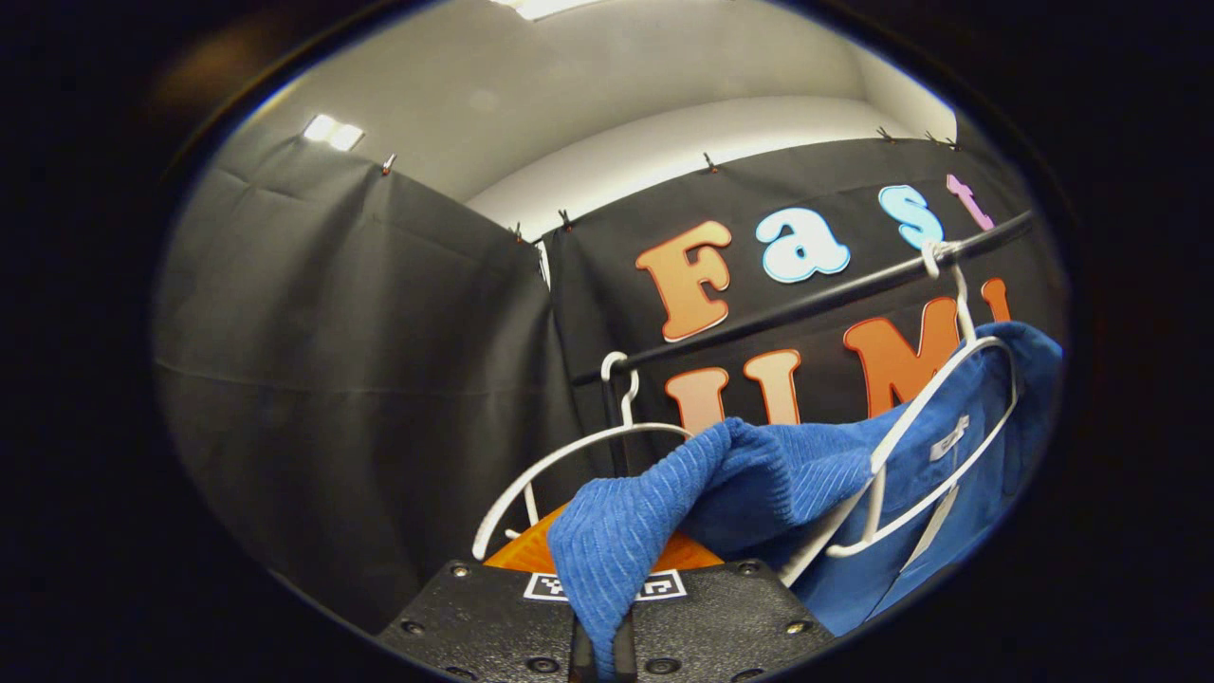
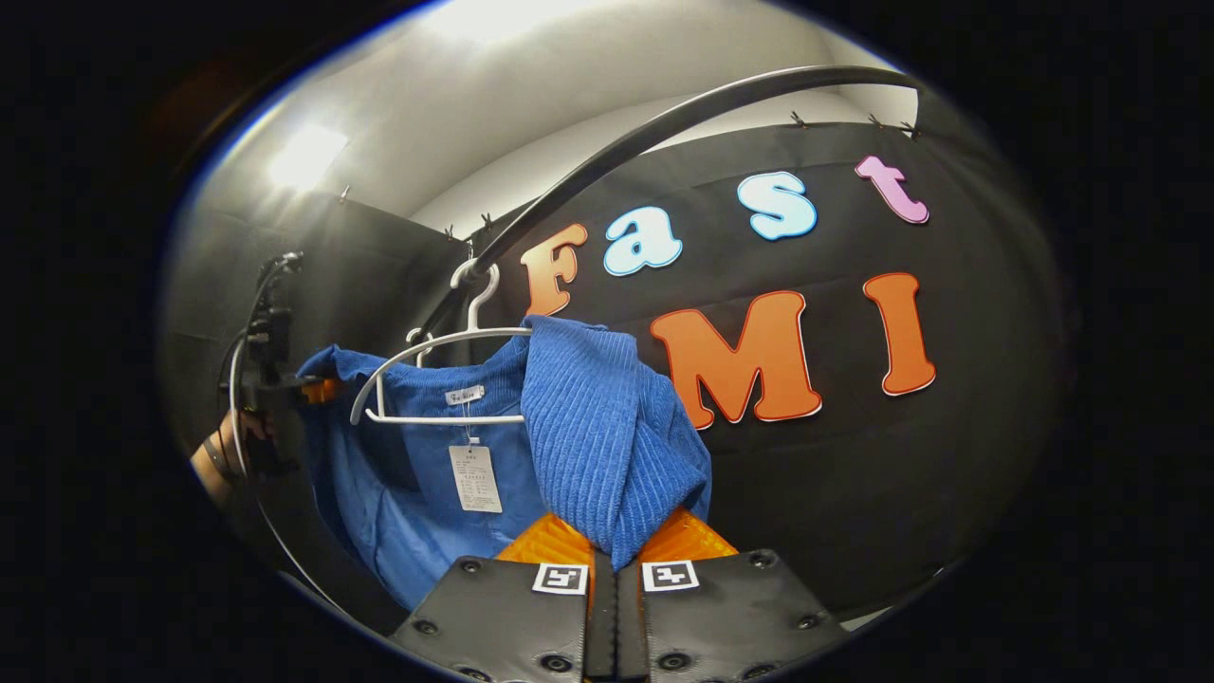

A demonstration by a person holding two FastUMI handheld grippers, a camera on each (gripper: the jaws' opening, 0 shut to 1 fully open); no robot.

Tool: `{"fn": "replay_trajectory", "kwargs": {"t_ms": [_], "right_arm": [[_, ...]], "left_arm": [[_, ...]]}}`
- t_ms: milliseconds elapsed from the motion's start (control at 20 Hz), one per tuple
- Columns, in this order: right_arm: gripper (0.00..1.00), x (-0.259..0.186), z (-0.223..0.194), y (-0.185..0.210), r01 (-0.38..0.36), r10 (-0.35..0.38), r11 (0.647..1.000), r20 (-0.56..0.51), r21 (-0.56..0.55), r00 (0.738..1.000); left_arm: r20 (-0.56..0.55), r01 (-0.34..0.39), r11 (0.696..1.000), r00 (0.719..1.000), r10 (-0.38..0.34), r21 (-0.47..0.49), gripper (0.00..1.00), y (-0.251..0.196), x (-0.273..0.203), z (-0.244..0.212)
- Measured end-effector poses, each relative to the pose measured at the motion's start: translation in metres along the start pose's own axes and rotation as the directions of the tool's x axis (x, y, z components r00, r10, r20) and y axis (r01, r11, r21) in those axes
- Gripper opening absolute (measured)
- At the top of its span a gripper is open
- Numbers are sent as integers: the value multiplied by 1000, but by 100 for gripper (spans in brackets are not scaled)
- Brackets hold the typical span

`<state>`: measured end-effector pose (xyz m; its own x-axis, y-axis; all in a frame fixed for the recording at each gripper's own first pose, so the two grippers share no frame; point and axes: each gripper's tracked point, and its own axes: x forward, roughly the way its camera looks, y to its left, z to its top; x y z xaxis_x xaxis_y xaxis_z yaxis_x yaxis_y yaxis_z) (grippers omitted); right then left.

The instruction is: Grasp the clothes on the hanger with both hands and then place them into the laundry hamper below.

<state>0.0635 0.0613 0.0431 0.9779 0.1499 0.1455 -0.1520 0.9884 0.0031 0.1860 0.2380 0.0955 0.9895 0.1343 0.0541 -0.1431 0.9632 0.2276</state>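
Observation:
A blue ribbed sweater (image 1: 759, 474) hangs half off a white hanger (image 1: 934, 446) on a black rail (image 1: 816, 299). My left gripper (image 1: 602, 607) is shut on a fold of its shoulder, pulled toward the camera. In the right gripper view the blue sweater (image 2: 588, 427) droops from the white hanger (image 2: 446, 365), and my right gripper (image 2: 602, 560) is shut on its other shoulder fold. A paper tag (image 2: 474, 477) dangles inside the collar. The left gripper (image 2: 270, 365) and the hand holding it appear at the far left of the right gripper view.
A second, bare white hanger (image 1: 569, 465) hangs on the rail to the left of the sweater. Black cloth walls (image 1: 360, 379) close the booth behind and to the side. The curved rail (image 2: 664, 123) runs overhead in the right gripper view.

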Motion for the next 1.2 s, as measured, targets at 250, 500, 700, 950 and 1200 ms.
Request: {"fn": "replay_trajectory", "kwargs": {"t_ms": [250, 500, 700, 950, 1200], "right_arm": [[8, 11, 2, -2, -2, 2, 1000, -6, -26, 1000], [7, 24, 15, -11, 31, -30, 999, 18, -45, 999], [8, 35, 35, -36, 106, -102, 993, 76, -45, 992], [8, 46, 40, -75, 217, -212, 975, 100, -41, 972], [8, 62, 17, -125, 299, -299, 954, 33, -9, 954]], "left_arm": [[-90, 5, 999, 996, -8, -34, 8, -11, 4, -58], [-86, 18, 999, 996, -21, -43, 8, -20, -14, -64], [-68, 29, 999, 997, -31, -38, 9, -33, -26, -64], [-67, 89, 995, 993, -92, -51, 9, -65, -41, -75], [-121, 177, 983, 976, -183, -57, 9, -113, -56, -106]]}}
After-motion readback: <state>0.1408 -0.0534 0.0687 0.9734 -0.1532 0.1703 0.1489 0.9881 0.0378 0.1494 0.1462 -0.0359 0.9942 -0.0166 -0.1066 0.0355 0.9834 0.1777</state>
